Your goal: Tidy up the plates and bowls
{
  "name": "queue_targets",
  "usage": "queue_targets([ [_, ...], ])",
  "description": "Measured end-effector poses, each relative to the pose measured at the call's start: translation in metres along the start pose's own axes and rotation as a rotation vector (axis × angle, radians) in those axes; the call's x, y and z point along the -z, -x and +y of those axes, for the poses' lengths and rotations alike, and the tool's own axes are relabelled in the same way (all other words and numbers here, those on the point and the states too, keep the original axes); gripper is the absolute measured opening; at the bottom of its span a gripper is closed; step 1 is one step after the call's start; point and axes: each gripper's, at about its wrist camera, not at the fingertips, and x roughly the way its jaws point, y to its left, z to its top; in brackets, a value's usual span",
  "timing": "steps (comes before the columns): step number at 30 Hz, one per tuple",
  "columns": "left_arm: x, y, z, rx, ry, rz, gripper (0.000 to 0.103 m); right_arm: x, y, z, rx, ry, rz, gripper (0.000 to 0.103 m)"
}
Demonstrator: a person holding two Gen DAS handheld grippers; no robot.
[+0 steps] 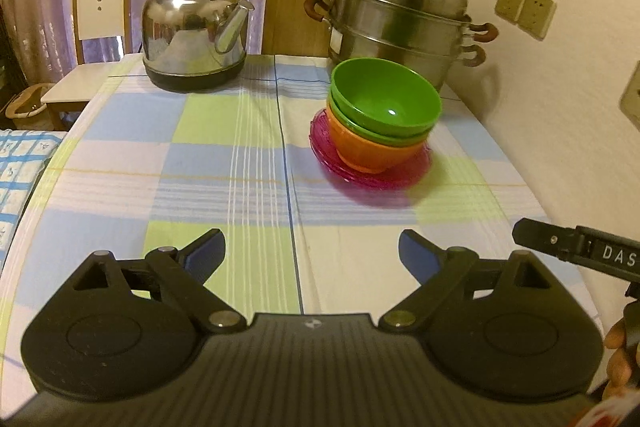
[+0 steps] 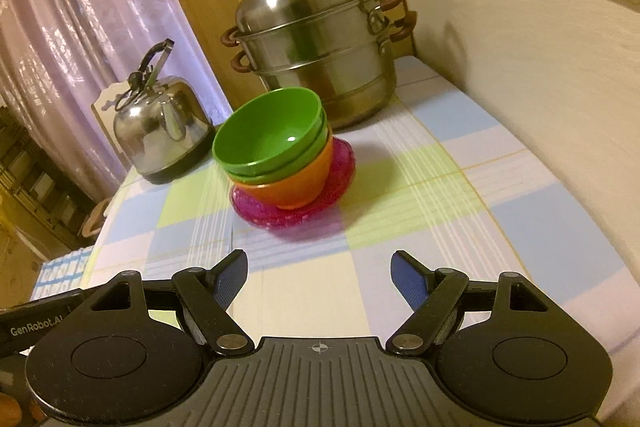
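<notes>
Green bowls (image 1: 386, 101) sat nested in an orange bowl (image 1: 372, 151) on the pink plate (image 1: 328, 155), its far rim hidden; your left gripper (image 1: 312, 251) gaped empty. From the right wrist, your right gripper (image 2: 319, 273) likewise stood spread, short of the stack, the kettle (image 2: 162, 131) blurred.

2 green bowls (image 1: 386, 99), orange bowl (image 1: 372, 151), magenta plate (image 1: 360, 175), checked tablecloth (image 1: 200, 163)

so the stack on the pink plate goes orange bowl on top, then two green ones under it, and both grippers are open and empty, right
Not quite: the order is reversed. The orange bowl sits at the bottom, directly on the pink plate, with the two green bowls nested on top of it; the right wrist view shows this clearly. The rest holds: the left gripper and right gripper are both open and empty.
</notes>
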Motion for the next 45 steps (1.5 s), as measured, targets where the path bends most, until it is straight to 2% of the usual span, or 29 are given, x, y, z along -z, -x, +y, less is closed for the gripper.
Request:
queue_targets([
  [7,0.030,0.047,-0.008,0.006,0.004,-0.046,0.092,0.029,0.048,0.002,0.021,0.011,-0.006,0.078],
  [10,0.043,0.064,-0.012,0.020,0.005,-0.042,0.093,0.042,0.066,0.004,0.033,0.015,-0.001,0.078],
  [19,0.076,0.106,-0.017,0.002,0.002,-0.011,0.092,0.071,0.113,0.018,0.042,0.091,0.004,0.078],
  [25,0.083,0.127,-0.019,-0.012,0.014,-0.010,0.092,0.077,0.137,0.028,0.059,0.148,-0.032,0.078],
  [31,0.083,0.145,-0.029,0.051,0.037,-0.003,0.092,0.082,0.154,0.033,0.039,0.162,-0.057,0.078],
  [39,0.079,0.156,-0.046,0.015,-0.005,-0.050,0.092,0.077,0.163,0.031,0.037,0.150,-0.079,0.078],
  [45,0.079,0.153,-0.045,0.006,-0.007,-0.055,0.092,0.076,0.166,0.030,0.043,0.158,-0.080,0.078],
])
